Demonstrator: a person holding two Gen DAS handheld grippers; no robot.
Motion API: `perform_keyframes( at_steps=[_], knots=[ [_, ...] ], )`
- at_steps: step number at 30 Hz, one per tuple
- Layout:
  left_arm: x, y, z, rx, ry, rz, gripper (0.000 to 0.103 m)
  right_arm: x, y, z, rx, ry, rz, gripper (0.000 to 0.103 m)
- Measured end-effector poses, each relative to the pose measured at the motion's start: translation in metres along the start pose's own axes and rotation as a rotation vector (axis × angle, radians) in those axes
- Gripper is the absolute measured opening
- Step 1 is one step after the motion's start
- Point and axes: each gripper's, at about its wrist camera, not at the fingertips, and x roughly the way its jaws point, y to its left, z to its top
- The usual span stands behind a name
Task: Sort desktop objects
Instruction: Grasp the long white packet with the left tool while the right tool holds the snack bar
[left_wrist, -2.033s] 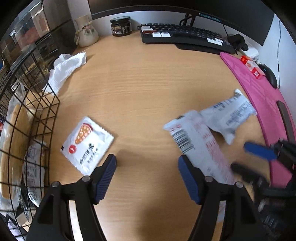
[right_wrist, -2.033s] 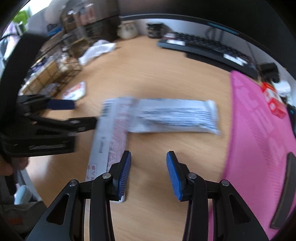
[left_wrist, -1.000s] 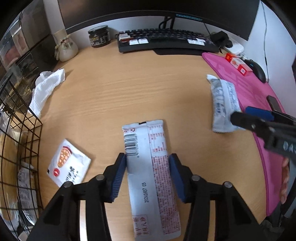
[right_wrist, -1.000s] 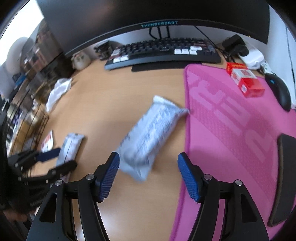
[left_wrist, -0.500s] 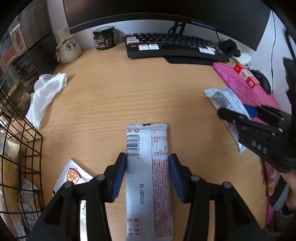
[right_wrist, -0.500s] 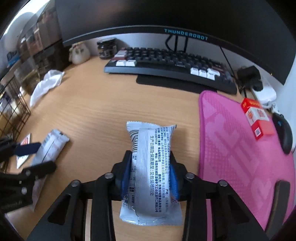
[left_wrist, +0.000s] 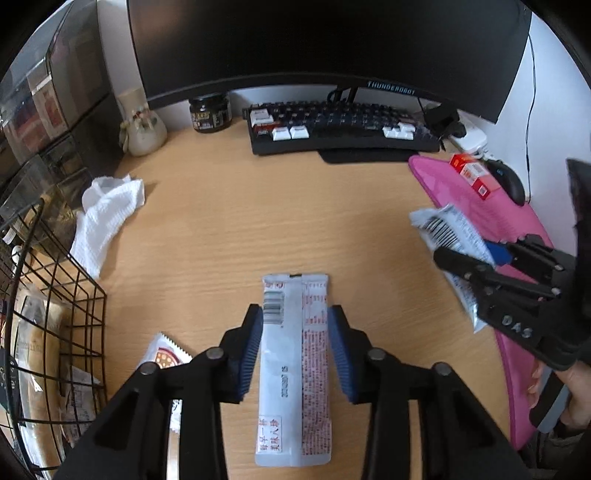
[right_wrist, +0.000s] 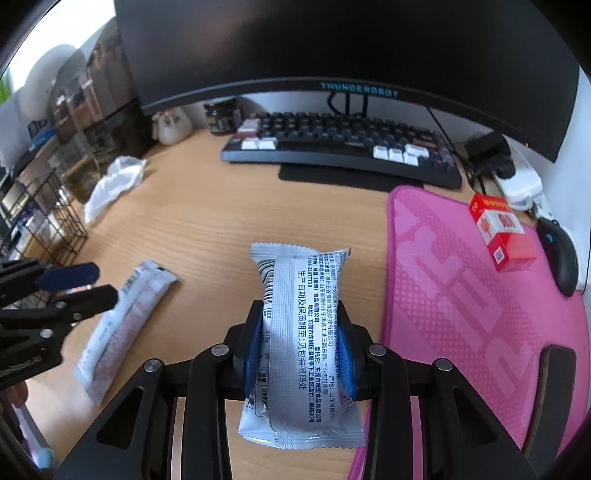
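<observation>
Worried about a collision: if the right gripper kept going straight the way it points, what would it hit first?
Probably bare wooden desk, short of the keyboard; the packet that the right gripper holds leads. Depth is unclear.

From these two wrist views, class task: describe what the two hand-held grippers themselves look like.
Both match. The left hand-held gripper has black angular linkage arms with round silver pivot bolts and two ribbed blue pads. The right hand-held gripper has the same build; seen from the side, its black body bears pale raised lettering.

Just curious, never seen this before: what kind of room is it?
Likely a home or office computer desk: a curved monitor, a keyboard and a pink mouse mat on a wooden desktop.
</observation>
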Motion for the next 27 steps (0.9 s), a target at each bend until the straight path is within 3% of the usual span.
perform_keyframes(
  at_steps=[3, 10, 14, 16, 27],
  knots=[
    [0.014, 0.002, -0.008, -0.021, 0.05, 0.007, 0.058, -0.001, 0.001, -0.002, 0.002, -0.001, 0.01, 0.035],
    [0.031, -0.002, -0.015, -0.006, 0.055, 0.045, 0.064, 0.0, -0.002, -0.009, 0.014, 0.012, 0.03, 0.035],
    [0.032, -0.001, -0.013, -0.006, 0.042, 0.041, 0.064, 0.001, -0.004, -0.009, 0.016, 0.015, 0.037, 0.035],
    [0.031, -0.002, -0.013, 0.004, 0.034, 0.038, 0.049, 0.003, -0.004, -0.008, 0.017, 0.017, 0.04, 0.035],
    [0.011, -0.003, -0.007, 0.005, 0.003, -0.002, 0.046, 0.0, -0.003, -0.006, 0.017, 0.015, 0.049, 0.035]
  ],
)
